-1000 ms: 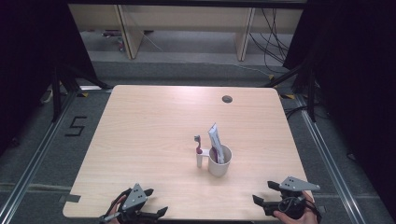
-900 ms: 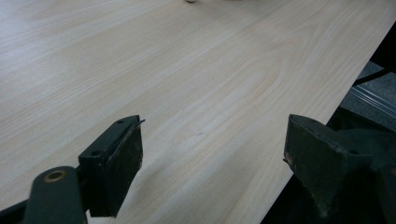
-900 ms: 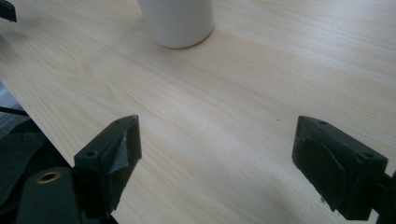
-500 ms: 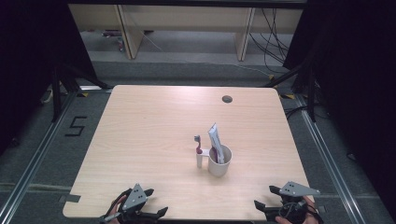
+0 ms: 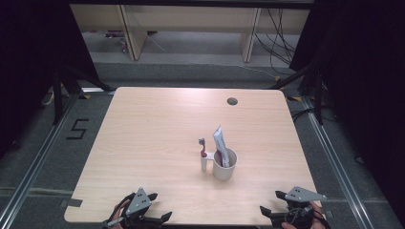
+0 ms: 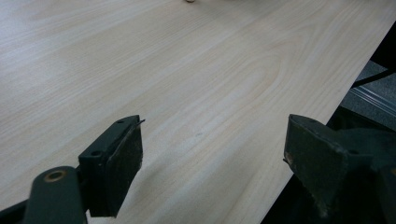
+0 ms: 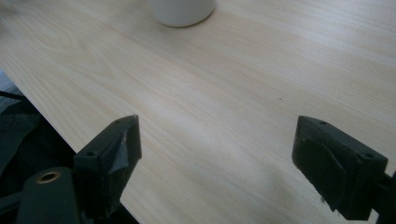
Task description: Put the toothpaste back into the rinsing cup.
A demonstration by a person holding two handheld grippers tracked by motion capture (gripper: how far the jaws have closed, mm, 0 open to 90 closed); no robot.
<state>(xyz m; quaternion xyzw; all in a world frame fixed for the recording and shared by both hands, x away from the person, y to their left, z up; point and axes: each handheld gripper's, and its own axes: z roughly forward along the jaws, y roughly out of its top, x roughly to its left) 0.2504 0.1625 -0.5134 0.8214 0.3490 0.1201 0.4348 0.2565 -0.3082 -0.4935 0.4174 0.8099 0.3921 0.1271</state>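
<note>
Left gripper (image 5: 143,220) and right gripper (image 5: 282,217) sat at the table's (image 5: 157,124) near edge, apart from the cup (image 5: 224,164) holding toothpaste (image 5: 219,143), likely parked. Left gripper (image 6: 212,158): gaped wide, empty. Right gripper (image 7: 217,158): likewise, cup (image 7: 183,10) ahead.

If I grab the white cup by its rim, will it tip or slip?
The white cup looks smooth, so it may slip. The tall tube leaning inside probably makes it top-heavy and apt to tip. The toothbrush stands close beside it and could get knocked.
</note>
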